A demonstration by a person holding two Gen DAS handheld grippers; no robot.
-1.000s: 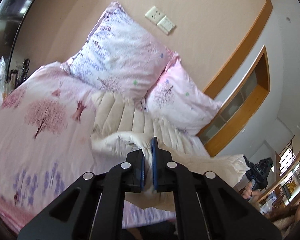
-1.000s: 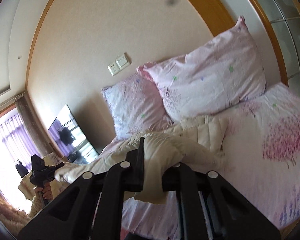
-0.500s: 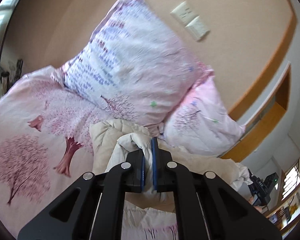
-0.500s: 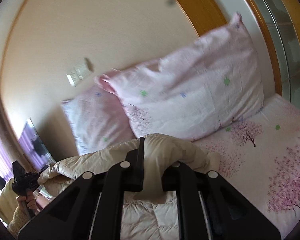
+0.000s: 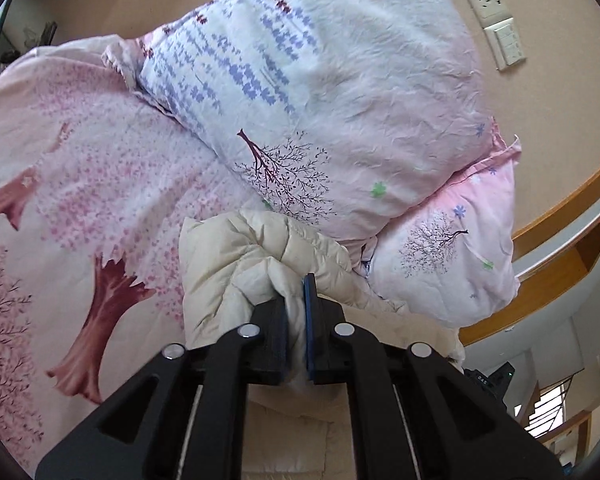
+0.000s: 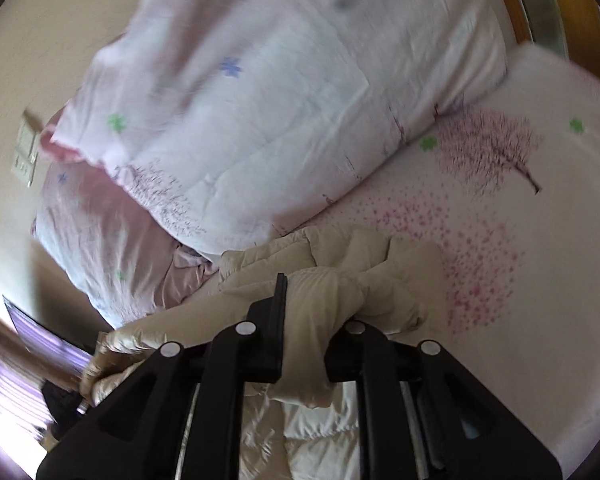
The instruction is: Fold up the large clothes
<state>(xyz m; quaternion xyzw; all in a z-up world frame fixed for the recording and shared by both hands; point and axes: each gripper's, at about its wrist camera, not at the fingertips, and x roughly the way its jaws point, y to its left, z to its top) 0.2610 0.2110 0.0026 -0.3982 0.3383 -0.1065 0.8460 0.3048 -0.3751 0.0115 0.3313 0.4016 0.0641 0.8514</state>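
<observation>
1. Now the left tongs are clamped narrow on a bunched fold of the cream quilted jacket, cloth pinched between the blue pads.
2. From the left wrist view, the jacket's leading edge lies at 12 o'clock of the tongs, touching the lower edge of the white pillow with lavender print; a pink pillow sits at 2 o'clock, tucked under it.
3. Open bed sheet, printed with pink trees, spreads from 8 to 11 o'clock of the left tongs.
4. The right tongs grip a thick roll of the same jacket; the far finger is hidden by cloth.
5. In the right wrist view, which is blurred, a pillow lies at 12 o'clock, its lower edge just beside the jacket's bunched end.
6. Bare sheet runs from 1 to 4 o'clock of the right tongs.
7. Wall switch plates show at 1 o'clock in the left view.
</observation>
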